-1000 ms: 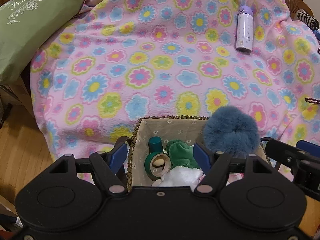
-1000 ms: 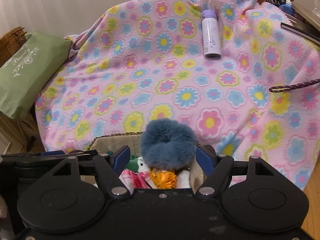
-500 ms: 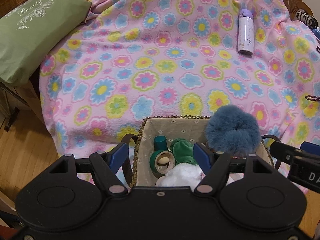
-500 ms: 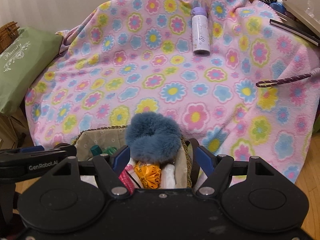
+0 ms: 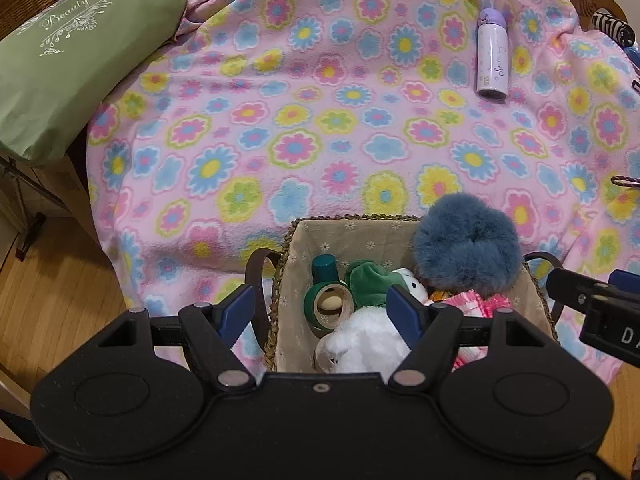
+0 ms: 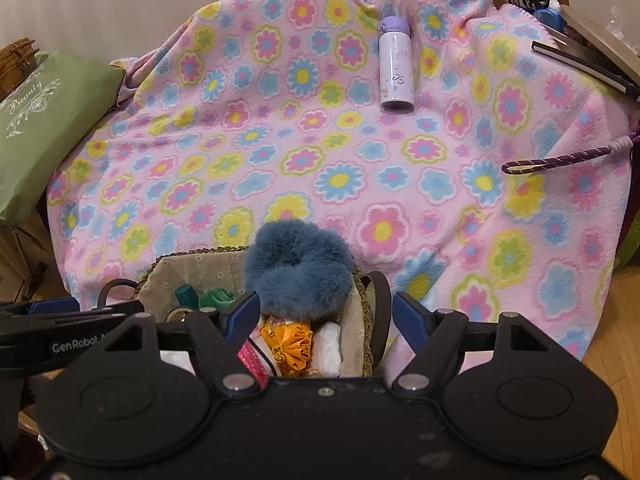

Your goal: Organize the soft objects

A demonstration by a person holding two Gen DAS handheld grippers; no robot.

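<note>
The left gripper [image 5: 322, 312] tilts steeply downward with its two blue-padded fingers [image 5: 236, 312] standing well apart; the pads press on nothing. In its own view the black body fills the lower part, the fingers reaching toward 12 o'clock. The right gripper [image 6: 328, 314] tilts down likewise, its blue fingers [image 6: 408, 316] spread wide and gripping nothing. The two sit side by side: the right gripper's black finger enters the left wrist view at 3 o'clock, and the left gripper's arm shows in the right wrist view at 9 o'clock.
</note>
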